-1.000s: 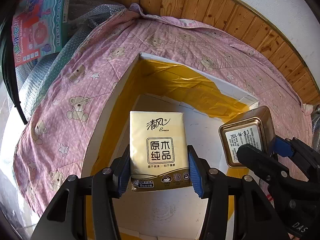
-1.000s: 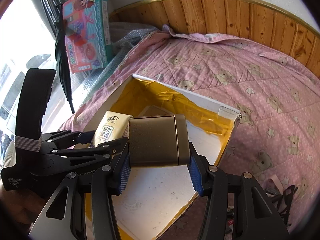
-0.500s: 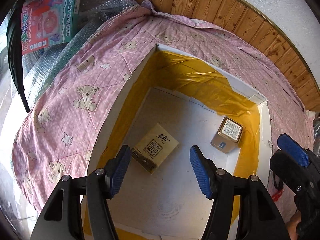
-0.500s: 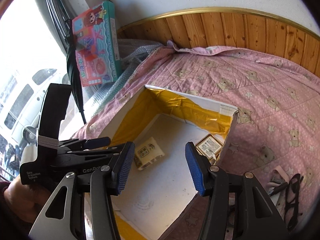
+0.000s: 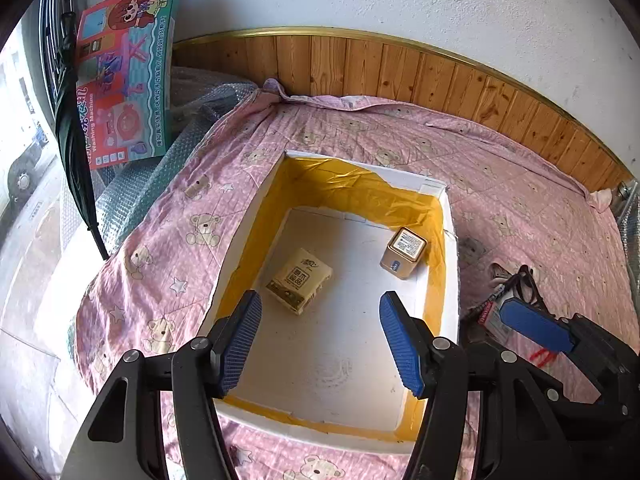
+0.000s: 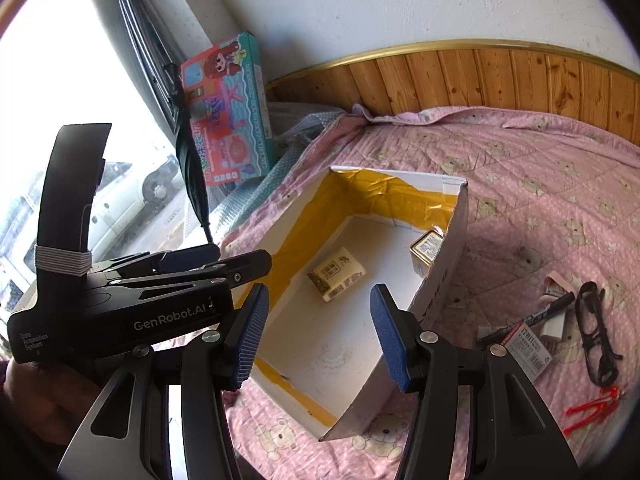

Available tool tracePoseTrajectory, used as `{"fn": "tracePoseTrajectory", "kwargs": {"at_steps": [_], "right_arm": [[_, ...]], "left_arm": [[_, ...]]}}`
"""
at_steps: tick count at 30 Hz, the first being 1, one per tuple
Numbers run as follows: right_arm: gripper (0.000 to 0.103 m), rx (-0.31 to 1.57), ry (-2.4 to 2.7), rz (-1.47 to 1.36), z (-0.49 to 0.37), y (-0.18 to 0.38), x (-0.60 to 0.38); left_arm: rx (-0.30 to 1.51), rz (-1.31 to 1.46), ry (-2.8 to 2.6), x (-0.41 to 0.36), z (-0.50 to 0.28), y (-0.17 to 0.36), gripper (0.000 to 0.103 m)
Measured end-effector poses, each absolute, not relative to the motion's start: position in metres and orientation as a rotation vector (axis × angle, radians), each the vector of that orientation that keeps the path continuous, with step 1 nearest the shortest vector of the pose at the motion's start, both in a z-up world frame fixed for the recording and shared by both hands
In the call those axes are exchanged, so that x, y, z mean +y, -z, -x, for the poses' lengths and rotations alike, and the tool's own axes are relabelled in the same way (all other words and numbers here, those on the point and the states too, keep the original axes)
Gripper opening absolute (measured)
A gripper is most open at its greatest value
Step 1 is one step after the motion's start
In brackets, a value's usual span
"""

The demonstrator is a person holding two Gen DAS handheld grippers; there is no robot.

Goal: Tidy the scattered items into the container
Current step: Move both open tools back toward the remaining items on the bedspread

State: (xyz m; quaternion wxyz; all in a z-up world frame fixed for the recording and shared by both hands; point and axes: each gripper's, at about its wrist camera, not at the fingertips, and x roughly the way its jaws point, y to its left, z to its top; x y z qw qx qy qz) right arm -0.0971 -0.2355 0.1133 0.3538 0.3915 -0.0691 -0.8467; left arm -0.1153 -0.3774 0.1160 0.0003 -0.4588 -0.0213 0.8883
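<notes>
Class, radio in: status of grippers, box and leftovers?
Left gripper, right gripper open, empty. Tissue pack, tin in box. Glasses, marker outside.

You have a pink bear-print quilt (image 5: 500, 184) spread over the bed, backed by wood panelling (image 5: 400, 68) under a white wall (image 6: 400, 0). At your left, a toy washing-machine box (image 5: 124, 68) leans on bubble wrap (image 5: 132, 184), beside a black folded umbrella (image 5: 74, 152) and a window (image 6: 60, 80) showing a parked car (image 6: 128, 196).

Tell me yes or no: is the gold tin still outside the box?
No. In the left wrist view the gold tin sits on the floor inside the box, near its right wall, apart from the tissue pack.
</notes>
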Motion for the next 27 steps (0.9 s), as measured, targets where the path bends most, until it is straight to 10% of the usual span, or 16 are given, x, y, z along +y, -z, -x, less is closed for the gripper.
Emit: {"fn": "tracePoseTrajectory", "kwargs": {"at_steps": [27], "right_arm": [[0.056,-0.336,2.297,-0.969,-0.018,-0.096,-0.132]], "left_arm": [[-0.03,1.329,-2.697,-0.312,0.001,-0.11,0.063]]}}
